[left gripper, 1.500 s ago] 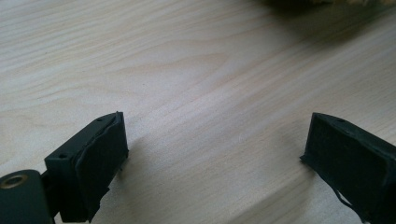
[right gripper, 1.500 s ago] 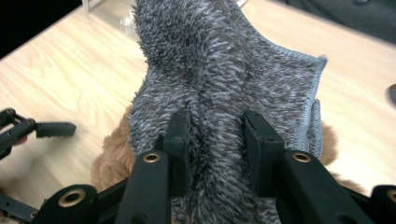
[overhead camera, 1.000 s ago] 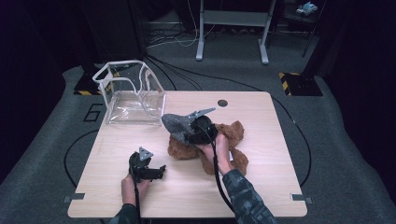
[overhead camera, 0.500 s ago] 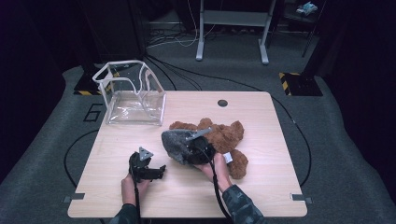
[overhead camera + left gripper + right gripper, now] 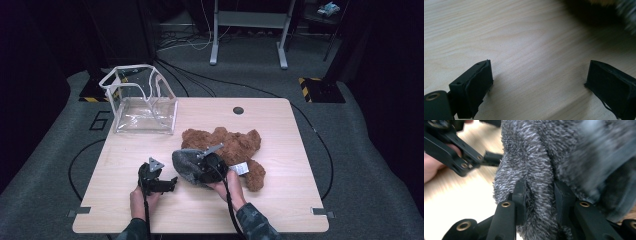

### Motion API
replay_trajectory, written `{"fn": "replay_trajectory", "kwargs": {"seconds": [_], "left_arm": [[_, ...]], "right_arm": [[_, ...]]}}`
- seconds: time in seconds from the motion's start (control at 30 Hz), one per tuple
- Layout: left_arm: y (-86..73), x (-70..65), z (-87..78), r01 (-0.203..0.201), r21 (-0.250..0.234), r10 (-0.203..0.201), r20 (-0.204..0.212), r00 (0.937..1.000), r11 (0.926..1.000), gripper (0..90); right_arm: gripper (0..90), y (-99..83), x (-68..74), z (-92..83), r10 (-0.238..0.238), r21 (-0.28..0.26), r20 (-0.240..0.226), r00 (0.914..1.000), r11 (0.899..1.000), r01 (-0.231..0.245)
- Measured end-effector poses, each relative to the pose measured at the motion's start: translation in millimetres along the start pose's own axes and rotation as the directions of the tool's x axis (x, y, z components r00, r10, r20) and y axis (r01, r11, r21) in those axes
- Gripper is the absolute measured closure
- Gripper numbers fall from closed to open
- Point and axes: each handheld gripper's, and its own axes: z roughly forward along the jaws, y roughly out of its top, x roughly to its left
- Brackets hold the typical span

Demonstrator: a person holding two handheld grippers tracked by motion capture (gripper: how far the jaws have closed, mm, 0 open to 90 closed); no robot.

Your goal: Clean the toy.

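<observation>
Currently | right gripper pinching grey plush toy beside brown teddy bear | left gripper jaws spread, over bare table

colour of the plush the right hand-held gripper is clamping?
Grey plush, clearest in the right gripper view.

— What's on that wooden table at the far left?

— A clear plastic bag with white handles, standing open. A brown teddy bear lies mid-table, and a dark round hole sits near the far edge.
</observation>
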Motion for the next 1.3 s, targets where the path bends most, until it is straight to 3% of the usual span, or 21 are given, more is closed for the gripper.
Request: {"fn": "replay_trajectory", "kwargs": {"seconds": [0.2,0.27,0.37,0.5,0.57,0.6,0.7,0.83,0.93,1.03,1.17,1.3], "left_arm": [[1.1,-0.6,0.8,0.001,0.006,-0.001,-0.012,0.9999,1.0000,6.1],[1.9,-2.5,1.7,0.023,0.000,-0.023,-0.024,0.9995,0.9997,6.1],[3.5,-3.4,1.0,0.040,-0.003,-0.040,-0.039,0.9984,0.9992,11.7],[16.6,-5.3,-4.0,0.066,-0.024,-0.066,-0.014,0.9977,0.9975,9.8],[28.7,-6.3,-9.8,0.047,-0.031,-0.047,0.003,0.9989,0.9984,10.2],[35.8,-7.5,-12.8,0.041,-0.035,-0.041,0.013,0.9991,0.9985,10.4],[58.5,-14.8,-19.8,0.037,-0.086,-0.035,0.029,0.9990,0.9956,10.3],[90.2,-23.9,-24.0,0.011,-0.138,-0.002,0.065,0.9979,0.9903,10.1],[112.3,-32.7,-20.2,-0.017,-0.146,0.029,0.079,0.9964,0.9892,10.3],[129.7,-40.5,-11.1,-0.035,-0.141,0.048,0.085,0.9952,0.9894,11.4],[140.7,-49.2,4.2,-0.082,-0.133,0.098,0.112,0.9889,0.9877,18.6],[136.1,-55.1,15.1,-0.123,-0.112,0.135,0.106,0.9851,0.9860,24.9]], "right_arm": [[66.7,13.0,-3.7,-31.1,-0.009,-0.070,0.009,0.9999,0.998,0.009],[66.7,16.9,-5.2,-39.7,-0.022,-0.090,0.017,0.9996,0.996,0.023],[66.7,26.0,-9.9,-59.0,-0.021,-0.139,0.055,0.9982,0.990,0.029],[66.8,34.5,-20.3,-79.4,-0.004,-0.177,0.105,0.9944,0.984,0.023],[66.8,37.8,-27.2,-88.5,0.025,-0.196,0.120,0.9924,0.981,-0.001],[66.9,39.6,-31.4,-92.2,0.020,-0.206,0.140,0.9900,0.978,0.009],[66.8,44.4,-41.1,-102.1,0.048,-0.227,0.182,0.9822,0.974,-0.006],[66.8,51.0,-51.5,-110.3,0.063,-0.231,0.251,0.9660,0.973,-0.004],[66.8,54.5,-60.6,-110.5,0.058,-0.215,0.278,0.9589,0.977,0.003],[66.7,57.5,-67.5,-107.3,0.078,-0.203,0.283,0.9560,0.979,-0.020],[66.7,60.1,-73.6,-100.8,0.088,-0.182,0.292,0.9524,0.983,-0.035],[66.6,60.6,-78.3,-96.1,0.091,-0.173,0.295,0.9511,0.984,-0.040]]}}
